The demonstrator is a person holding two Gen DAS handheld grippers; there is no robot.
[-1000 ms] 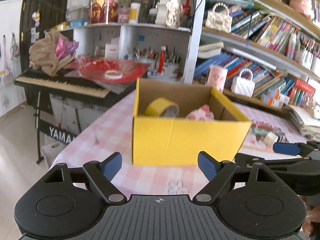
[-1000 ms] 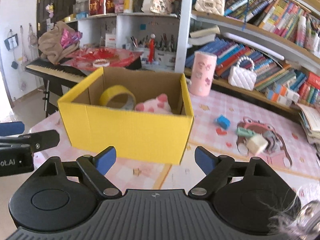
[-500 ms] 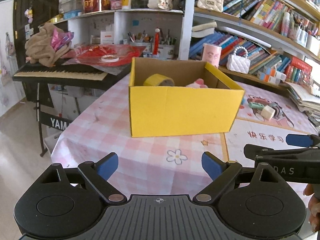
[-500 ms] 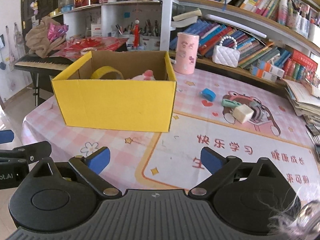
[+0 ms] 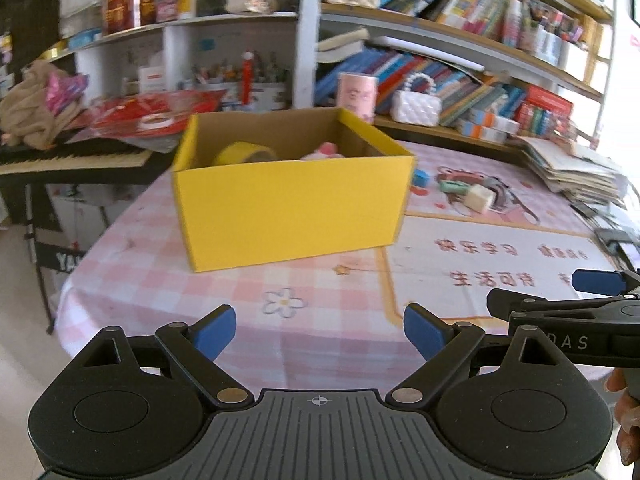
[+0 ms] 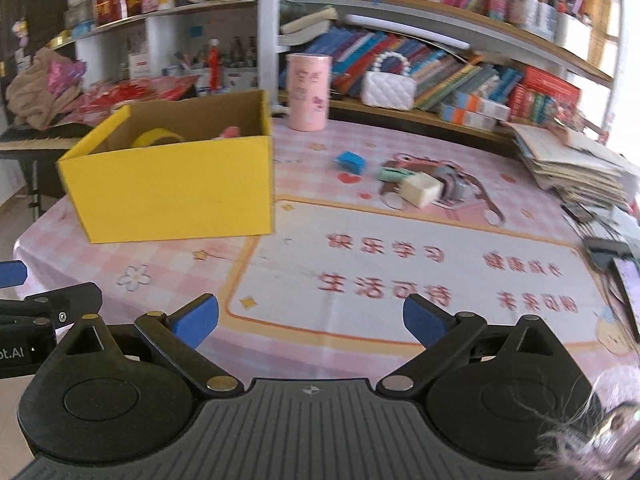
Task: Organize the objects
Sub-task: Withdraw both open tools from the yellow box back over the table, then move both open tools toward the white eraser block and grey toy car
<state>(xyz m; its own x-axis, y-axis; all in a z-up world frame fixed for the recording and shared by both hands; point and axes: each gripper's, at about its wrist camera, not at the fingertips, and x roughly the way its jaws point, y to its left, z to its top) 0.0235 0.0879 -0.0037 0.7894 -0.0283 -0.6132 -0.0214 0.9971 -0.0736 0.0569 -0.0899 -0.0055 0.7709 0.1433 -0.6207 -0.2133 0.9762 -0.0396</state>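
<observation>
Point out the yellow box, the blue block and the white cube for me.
Yellow box (image 6: 172,192): right wrist view, front wall.
Blue block (image 6: 351,160): right wrist view, top face.
White cube (image 6: 422,189): right wrist view, near face.

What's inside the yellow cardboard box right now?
Inside the yellow cardboard box, a yellow tape roll leans on the left, with a pink spotted soft item to its right. The near wall hides the box floor and the lower parts of both.
</observation>
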